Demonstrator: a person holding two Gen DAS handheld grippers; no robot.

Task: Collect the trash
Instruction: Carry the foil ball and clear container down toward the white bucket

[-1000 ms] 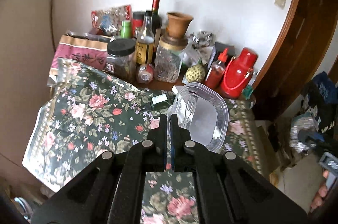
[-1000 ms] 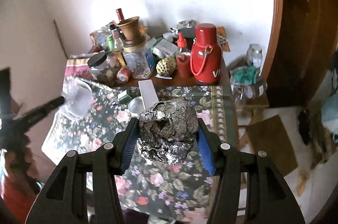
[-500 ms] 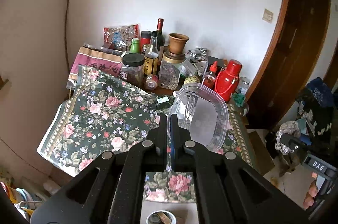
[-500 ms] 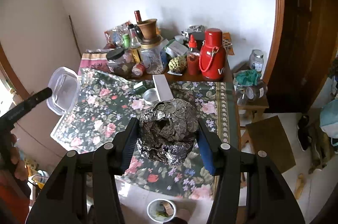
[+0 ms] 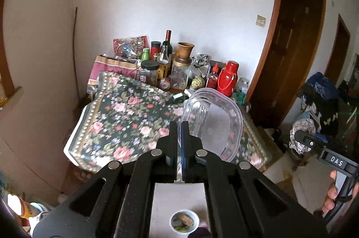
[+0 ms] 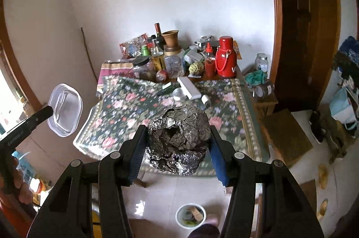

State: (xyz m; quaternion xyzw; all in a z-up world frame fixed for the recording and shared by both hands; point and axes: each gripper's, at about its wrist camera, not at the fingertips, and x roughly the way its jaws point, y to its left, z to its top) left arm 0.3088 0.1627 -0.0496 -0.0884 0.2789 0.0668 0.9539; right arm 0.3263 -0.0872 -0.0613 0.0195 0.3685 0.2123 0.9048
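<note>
Both loads are hanging above the white cup on the floor, the left gripper pinching the clear plastic container by its rim and the right gripper clamping the foil ball, so each is best kept squeezed until centred over that cup.

A: What's on the counter?
B: A floral cloth covers it. At the far edge stand jars, bottles, a red flask. A white box lies mid-cloth.
A: And the floor?
B: Pale tiles, with a small cup holding scraps.
</note>
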